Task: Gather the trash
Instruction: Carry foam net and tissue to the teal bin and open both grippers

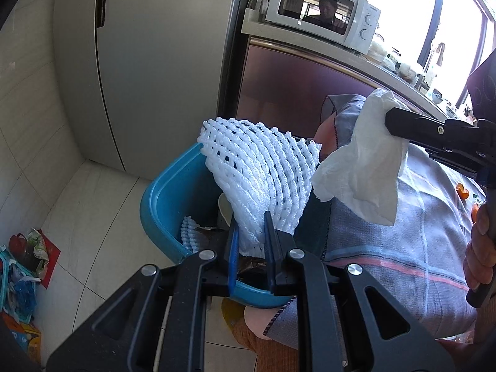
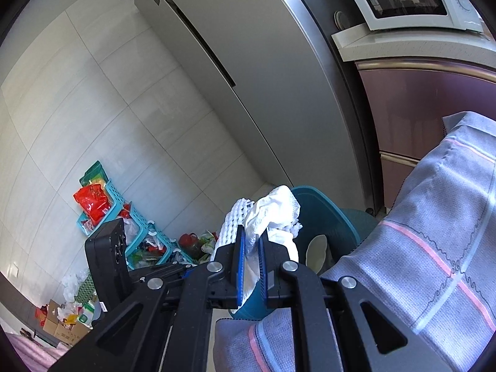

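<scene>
Two pieces of trash ride in my grippers above the blue bin [image 1: 173, 192] beside the cloth-covered table [image 1: 418, 248]. My left gripper [image 1: 251, 232] pinches a white foam net [image 1: 257, 167]; my right gripper [image 2: 251, 248] pinches a crumpled tissue [image 2: 272, 214]. Both hang at the bin's mouth, so this looks like the drop-off step. Next, I judge, each jaw must open squarely over the bin.

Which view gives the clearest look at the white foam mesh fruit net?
The left wrist view: the white foam mesh fruit net fans out wide above the blue plastic bin, pinched in the left gripper. The right wrist view shows only a strip of it behind the crumpled white tissue.
</scene>
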Tool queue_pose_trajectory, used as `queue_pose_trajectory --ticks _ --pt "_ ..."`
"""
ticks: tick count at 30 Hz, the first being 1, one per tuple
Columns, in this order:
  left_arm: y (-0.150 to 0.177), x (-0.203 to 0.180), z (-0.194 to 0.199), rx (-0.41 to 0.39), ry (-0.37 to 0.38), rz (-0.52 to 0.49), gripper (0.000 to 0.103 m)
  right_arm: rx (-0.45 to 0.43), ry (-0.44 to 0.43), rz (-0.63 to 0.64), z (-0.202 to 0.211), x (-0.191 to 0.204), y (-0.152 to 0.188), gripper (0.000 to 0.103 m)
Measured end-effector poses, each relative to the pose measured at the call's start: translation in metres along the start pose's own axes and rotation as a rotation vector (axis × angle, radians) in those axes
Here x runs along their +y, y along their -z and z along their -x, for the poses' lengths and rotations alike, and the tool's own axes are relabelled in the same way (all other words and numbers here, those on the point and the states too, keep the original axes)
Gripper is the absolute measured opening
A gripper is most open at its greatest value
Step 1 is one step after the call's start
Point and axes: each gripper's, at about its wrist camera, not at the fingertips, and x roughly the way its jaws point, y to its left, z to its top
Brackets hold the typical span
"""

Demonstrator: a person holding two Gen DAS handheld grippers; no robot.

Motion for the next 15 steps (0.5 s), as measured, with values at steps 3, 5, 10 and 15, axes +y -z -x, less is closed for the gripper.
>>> queue_pose_trajectory --ticks 3,5,10,15 --pt "0.0 0.0 -0.004 0.004 -0.003 0.0 0.015 0.013 0.002 0.001 -0.006 -0.001 0.0 0.007" --pt "-0.001 -0.001 -0.007 0.007 -0.006 0.001 0.015 0.023 0.005 0.002 -0.01 -0.001 0.0 0.007" --pt "0.0 -0.001 -0.012 0.015 -0.007 0.002 0.015 0.043 0.008 0.002 -0.019 -0.001 0.002 0.007" --pt "0.0 -0.003 -0.019 0.027 -0.011 0.0 0.016 0.066 0.018 -0.005 -0.029 -0.003 0.002 0.008"
